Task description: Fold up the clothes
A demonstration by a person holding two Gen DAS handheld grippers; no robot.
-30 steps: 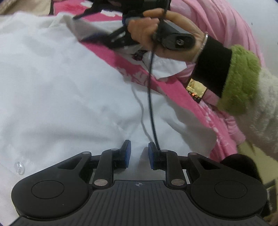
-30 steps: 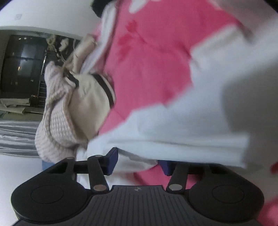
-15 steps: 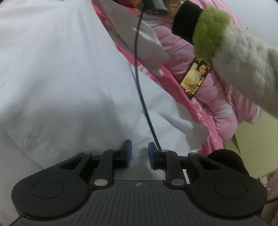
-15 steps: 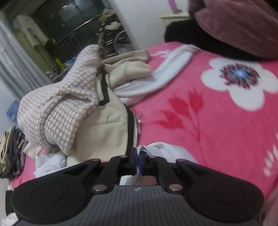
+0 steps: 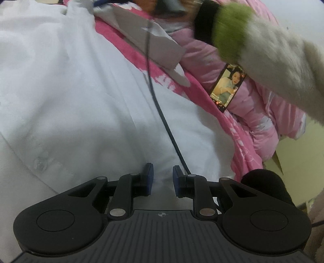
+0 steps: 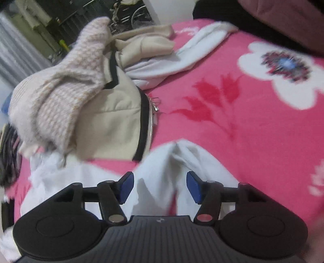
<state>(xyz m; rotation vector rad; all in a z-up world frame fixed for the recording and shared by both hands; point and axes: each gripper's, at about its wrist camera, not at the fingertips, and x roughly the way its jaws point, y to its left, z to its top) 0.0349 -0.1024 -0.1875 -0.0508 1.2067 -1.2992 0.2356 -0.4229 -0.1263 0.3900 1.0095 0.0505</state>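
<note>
A bed under a pink floral blanket (image 6: 253, 121) fills most of the right wrist view, with a dark mauve cushion (image 6: 283, 18) at 1 o'clock. At 11 o'clock a white wall (image 6: 170, 10) borders a dim room holding a wheelchair (image 6: 133, 16), with grey curtain folds (image 6: 18, 54) at 10 o'clock. In the left wrist view, a pale yellow surface (image 5: 299, 161) shows at 3 o'clock.

A plain white cotton button shirt (image 5: 77, 97) fills the left wrist view. Bright pink fleece blanket (image 6: 243, 125) carries white flowers with blue-red centres at 2 o'clock and red tulips. At 10 o'clock, pink-and-cream houndstooth knit (image 6: 56, 97) covers a beige black-trimmed jacket (image 6: 113, 125).
</note>
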